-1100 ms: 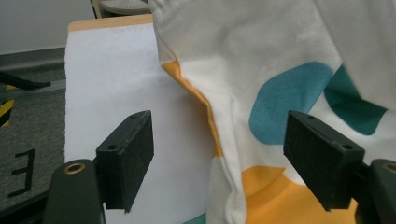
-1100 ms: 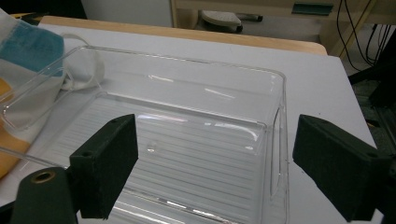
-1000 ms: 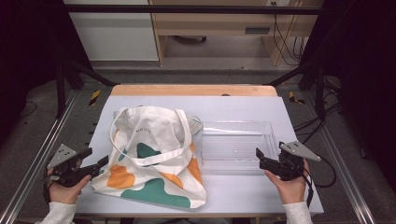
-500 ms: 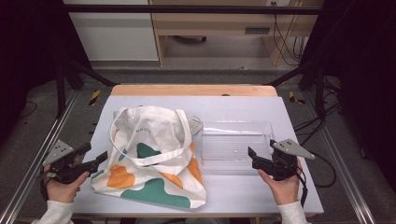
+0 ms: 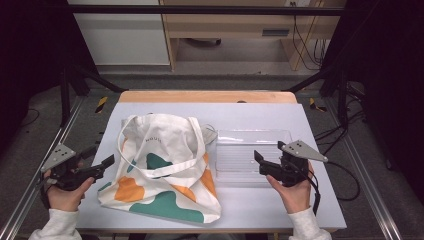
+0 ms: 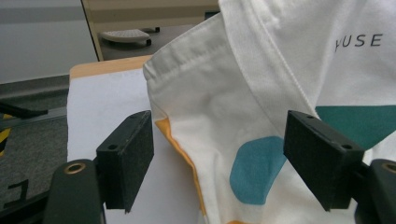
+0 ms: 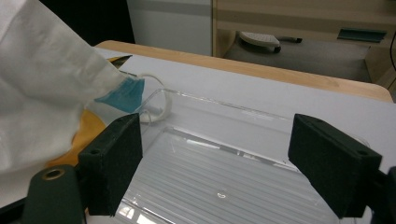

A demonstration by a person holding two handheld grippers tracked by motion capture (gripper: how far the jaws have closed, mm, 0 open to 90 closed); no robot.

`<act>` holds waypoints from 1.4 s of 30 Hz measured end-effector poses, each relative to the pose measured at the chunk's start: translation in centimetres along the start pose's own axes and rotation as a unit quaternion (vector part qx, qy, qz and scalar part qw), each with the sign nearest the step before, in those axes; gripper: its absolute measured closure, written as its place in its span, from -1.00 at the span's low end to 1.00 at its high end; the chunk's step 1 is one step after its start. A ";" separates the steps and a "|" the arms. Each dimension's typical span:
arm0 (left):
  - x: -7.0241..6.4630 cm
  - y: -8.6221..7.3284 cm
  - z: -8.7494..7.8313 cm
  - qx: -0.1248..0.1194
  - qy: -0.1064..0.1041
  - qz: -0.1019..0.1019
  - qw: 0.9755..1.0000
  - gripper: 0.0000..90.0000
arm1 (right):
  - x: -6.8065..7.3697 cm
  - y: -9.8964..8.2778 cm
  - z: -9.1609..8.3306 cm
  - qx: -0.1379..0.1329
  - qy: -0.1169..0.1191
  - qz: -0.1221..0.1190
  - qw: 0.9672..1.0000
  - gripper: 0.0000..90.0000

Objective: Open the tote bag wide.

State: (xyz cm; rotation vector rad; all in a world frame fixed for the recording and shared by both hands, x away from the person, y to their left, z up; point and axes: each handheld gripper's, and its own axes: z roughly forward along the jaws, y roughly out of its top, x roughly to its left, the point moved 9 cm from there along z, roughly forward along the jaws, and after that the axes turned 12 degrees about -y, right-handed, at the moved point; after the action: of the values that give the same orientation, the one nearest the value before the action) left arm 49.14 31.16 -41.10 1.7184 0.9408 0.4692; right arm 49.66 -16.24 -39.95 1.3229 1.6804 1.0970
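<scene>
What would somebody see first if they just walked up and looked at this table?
The big white tote bag with orange and teal blobs, lying flat on the left-middle of the table. Right beside it sits a clear plastic tray. The left gripper points at the bag's edge and the right gripper at the tray, both open.

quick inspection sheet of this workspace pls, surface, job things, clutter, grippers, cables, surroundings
surface: pale table with a wooden strip along its far edge
job's things: tote bag, white with orange and teal patches, lying flat left of centre; clear plastic tray beside it on the right, nothing in it
clutter: nothing seen
grippers: left hand-held gripper open, at the bag's left edge, holding nothing; right hand-held gripper open, over the tray, holding nothing
cables: a black cable trails from the right hand-held gripper; more cables on the floor at right
surroundings: metal rails either side, wooden furniture beyond the table
</scene>
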 end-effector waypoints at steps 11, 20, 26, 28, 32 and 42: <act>-1.7 1.9 1.3 -0.009 -0.015 0.012 1.000 -0.45 | 2.1 1.5 0.7 -0.008 0.019 -0.005 1.000 -0.58; -3.5 3.2 2.7 -0.008 -0.029 0.027 0.999 -0.44 | 3.6 1.7 1.3 -0.004 0.032 -0.014 0.999 -0.56; -4.6 3.8 3.7 -0.002 -0.031 0.036 0.999 -0.39 | 4.3 2.1 1.4 -0.006 0.040 -0.016 0.999 -0.51; -4.8 3.8 3.9 0.000 -0.030 0.038 0.999 -0.37 | 4.7 2.2 1.5 -0.008 0.045 -0.020 0.999 -0.49; -5.3 3.6 4.8 0.008 -0.029 0.043 0.999 -0.35 | 5.5 2.2 1.6 -0.008 0.056 -0.030 0.998 -0.45; -5.8 4.7 4.5 -0.005 -0.023 0.057 0.998 -0.30 | 6.2 2.4 1.7 -0.010 0.064 -0.036 0.997 -0.38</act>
State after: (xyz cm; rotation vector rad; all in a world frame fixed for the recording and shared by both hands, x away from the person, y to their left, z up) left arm 50.45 23.27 -37.57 1.7724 0.8097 0.5059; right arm 50.74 -9.56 -38.57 1.1924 1.7919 1.1743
